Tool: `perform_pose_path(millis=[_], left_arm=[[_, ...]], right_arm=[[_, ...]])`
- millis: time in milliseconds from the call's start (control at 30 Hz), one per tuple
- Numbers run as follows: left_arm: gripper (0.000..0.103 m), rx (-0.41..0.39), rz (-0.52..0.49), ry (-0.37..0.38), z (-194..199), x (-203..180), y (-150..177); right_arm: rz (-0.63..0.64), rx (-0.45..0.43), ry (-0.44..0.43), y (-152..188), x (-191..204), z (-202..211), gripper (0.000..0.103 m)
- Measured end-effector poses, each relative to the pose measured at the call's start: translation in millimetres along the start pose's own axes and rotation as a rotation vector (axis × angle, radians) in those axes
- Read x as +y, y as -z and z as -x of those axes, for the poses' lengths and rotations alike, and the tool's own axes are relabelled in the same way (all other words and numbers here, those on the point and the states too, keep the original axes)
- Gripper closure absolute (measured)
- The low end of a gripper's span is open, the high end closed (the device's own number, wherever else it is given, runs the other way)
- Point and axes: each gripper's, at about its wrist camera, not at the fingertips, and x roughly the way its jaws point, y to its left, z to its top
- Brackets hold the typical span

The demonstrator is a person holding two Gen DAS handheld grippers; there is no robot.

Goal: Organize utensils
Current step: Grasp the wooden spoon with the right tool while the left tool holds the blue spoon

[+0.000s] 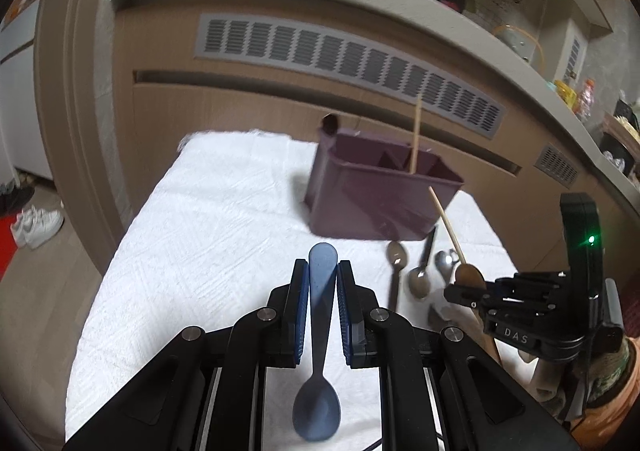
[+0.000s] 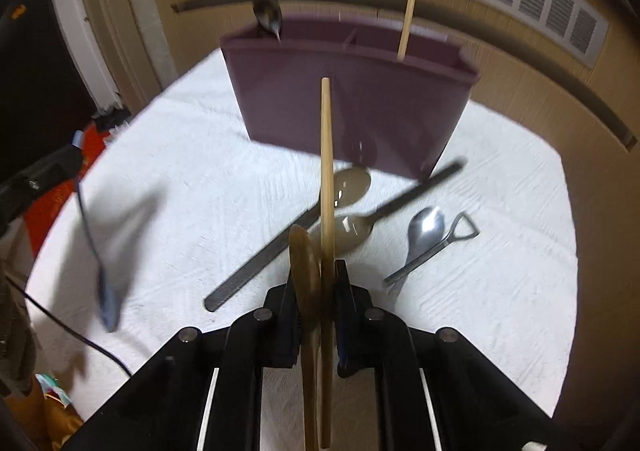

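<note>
The left wrist view is showing the left gripper [image 1: 323, 291] pinching a translucent blue plastic spoon [image 1: 319, 351] by its handle, bowl hanging toward the camera, above the white cloth [image 1: 192, 251]. Only this view is catching "DAS" on the right gripper [image 1: 466, 289]. The right wrist view is revealing that gripper [image 2: 316, 291] closing on a wooden spoon [image 2: 306, 291] and chopstick [image 2: 327, 211], near the purple utensil caddy [image 2: 352, 103], with a steel spoon [image 2: 426, 227] lying beside.
</note>
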Motion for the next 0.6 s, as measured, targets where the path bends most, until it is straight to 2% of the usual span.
perform_pose_path(millis=[100, 200, 267, 333, 400, 467, 600], left_arm=[[0.089, -0.011, -0.031, 0.003, 8, -17, -6], [0.088, -0.013, -0.051, 0.005, 12, -29, -9], [0.088, -0.014, -0.062, 0.0, 13, -35, -9], [0.088, -0.011, -0.069, -0.004, 13, -39, -9], [0.088, -0.007, -0.071, -0.006, 12, -41, -9], [0.089, -0.004, -0.072, -0.004, 10, -41, -9], [0.089, -0.013, -0.075, 0.001, 8, -39, -7]], right_arm=[[0.002, -0.047, -0.033, 0, -7, 21, 0.091], [-0.005, -0.009, -0.095, -2, -11, 22, 0.091], [0.011, 0.022, -0.095, 3, -14, 16, 0.087], [0.039, 0.018, -0.058, 13, -15, 12, 0.067], [0.07, -0.013, -0.036, 22, -15, 16, 0.056], [0.109, -0.031, -0.015, 30, -14, 20, 0.056], [0.166, -0.038, -0.041, 39, -7, 22, 0.056]])
